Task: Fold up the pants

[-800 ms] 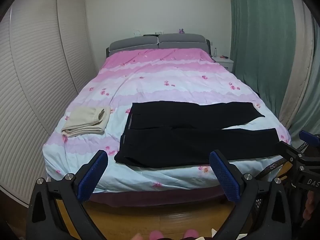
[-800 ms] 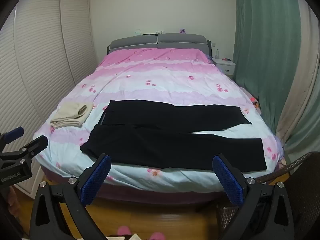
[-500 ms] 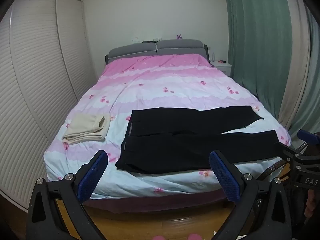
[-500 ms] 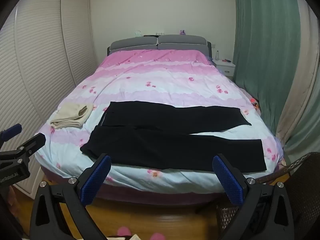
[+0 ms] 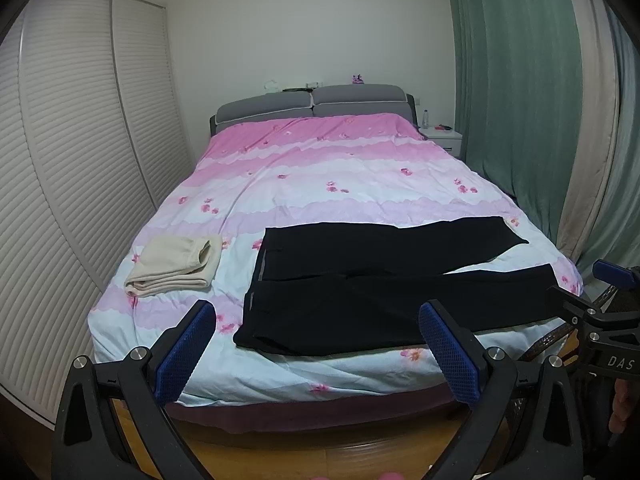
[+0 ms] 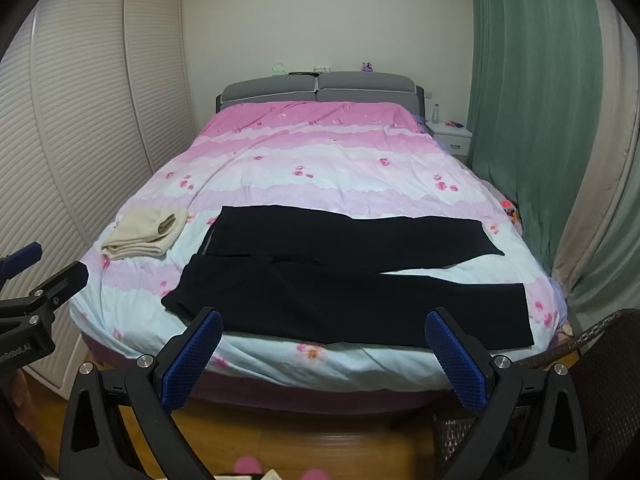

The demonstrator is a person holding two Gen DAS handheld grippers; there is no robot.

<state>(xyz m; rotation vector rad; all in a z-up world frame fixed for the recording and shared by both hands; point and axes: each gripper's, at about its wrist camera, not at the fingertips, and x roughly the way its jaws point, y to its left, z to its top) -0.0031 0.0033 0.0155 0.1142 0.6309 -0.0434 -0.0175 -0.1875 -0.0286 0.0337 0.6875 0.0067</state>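
Clearly both grippers hang short of the bed, over the wood floor (image 6: 312, 436), and neither touches anything. In its own view the left gripper (image 5: 316, 354) has its jaws spread wide, the blue pads (image 5: 185, 354) far apart with only air between them; it also shows at the left edge of the right wrist view (image 6: 44, 276). The right gripper (image 6: 324, 356) is likewise released, its pads (image 6: 456, 364) held wide and gripping nothing, and its tip appears at the right edge of the left wrist view (image 5: 580, 292). The pants (image 6: 340, 276) lie flat and unfolded across the near end of the bed (image 6: 320, 152), on the pink and pale-blue flowered cover, waist toward the left and both legs running to the right, the near leg ending close to the bed's right corner. A folded beige cloth (image 5: 176, 260) rests on the cover just left of the waistband, apart from it. White slatted doors (image 5: 80, 160) stand left of the bed, green curtains (image 6: 536, 112) to the right, and a nightstand (image 6: 450, 136) by the grey headboard (image 6: 320, 88) carries what may be a small bottle, too small to tell.
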